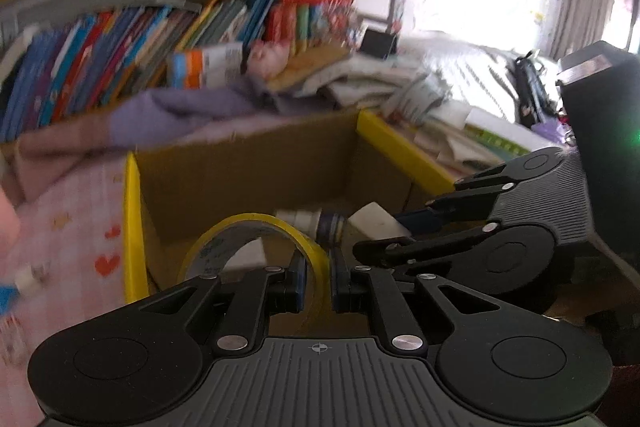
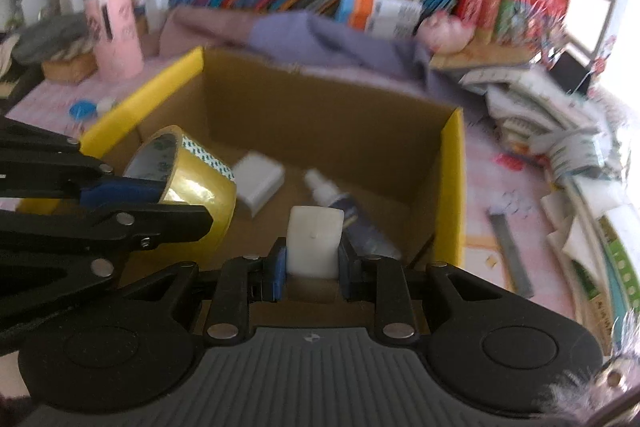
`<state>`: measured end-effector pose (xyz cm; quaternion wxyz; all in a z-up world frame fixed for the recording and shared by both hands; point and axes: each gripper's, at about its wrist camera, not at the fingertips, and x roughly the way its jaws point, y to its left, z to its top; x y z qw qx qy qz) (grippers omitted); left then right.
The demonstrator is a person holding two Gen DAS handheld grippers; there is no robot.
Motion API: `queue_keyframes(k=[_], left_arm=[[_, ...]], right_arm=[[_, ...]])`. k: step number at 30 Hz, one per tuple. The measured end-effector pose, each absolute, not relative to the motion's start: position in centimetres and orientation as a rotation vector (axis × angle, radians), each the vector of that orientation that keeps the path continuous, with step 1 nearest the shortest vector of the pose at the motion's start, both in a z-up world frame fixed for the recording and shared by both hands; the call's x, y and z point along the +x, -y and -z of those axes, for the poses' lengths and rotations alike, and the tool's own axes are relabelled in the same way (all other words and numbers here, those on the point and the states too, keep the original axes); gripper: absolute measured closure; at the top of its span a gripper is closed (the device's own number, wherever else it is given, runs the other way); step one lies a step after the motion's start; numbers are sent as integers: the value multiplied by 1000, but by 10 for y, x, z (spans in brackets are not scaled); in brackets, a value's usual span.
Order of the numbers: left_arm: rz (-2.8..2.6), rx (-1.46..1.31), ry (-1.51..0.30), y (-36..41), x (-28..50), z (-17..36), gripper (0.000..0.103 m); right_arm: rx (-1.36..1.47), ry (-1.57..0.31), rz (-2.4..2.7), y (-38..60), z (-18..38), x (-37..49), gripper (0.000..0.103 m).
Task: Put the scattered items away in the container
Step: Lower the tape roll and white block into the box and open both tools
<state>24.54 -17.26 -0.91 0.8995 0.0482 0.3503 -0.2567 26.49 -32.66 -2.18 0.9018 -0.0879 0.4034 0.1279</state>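
An open cardboard box [image 2: 332, 115] with yellow flap edges stands on the pink table; it also shows in the left wrist view [image 1: 248, 167]. My left gripper [image 1: 316, 281] is shut on the rim of a yellow tape roll [image 1: 256, 227] and holds it over the box's near left part; the tape roll [image 2: 196, 187] also shows in the right wrist view. My right gripper [image 2: 313, 269] is shut on a white block [image 2: 316, 241] over the box's near edge. Inside the box lie a white block [image 2: 260, 183] and a small white-capped bottle [image 2: 344, 211].
A grey metal ruler [image 2: 510, 247] lies on the table right of the box. A blue lid [image 2: 82, 109] and a pink cylinder [image 2: 114, 31] stand left of it. Purple cloth [image 2: 320, 39], paper piles [image 2: 560, 139] and a bookshelf lie behind.
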Motion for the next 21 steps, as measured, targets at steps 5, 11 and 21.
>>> queue_keyframes(k=[5,11,21], left_arm=[[519,36,-797,165,248,21,92],[505,39,-788,161,245,19,86],[430,78,-644,155,220,-10,21]], right_arm=[[-140,-885,-276,328,29,271,79],[-93,-900,-268,329,29,272,75],[19,-777,-187,346,-2,250,50]])
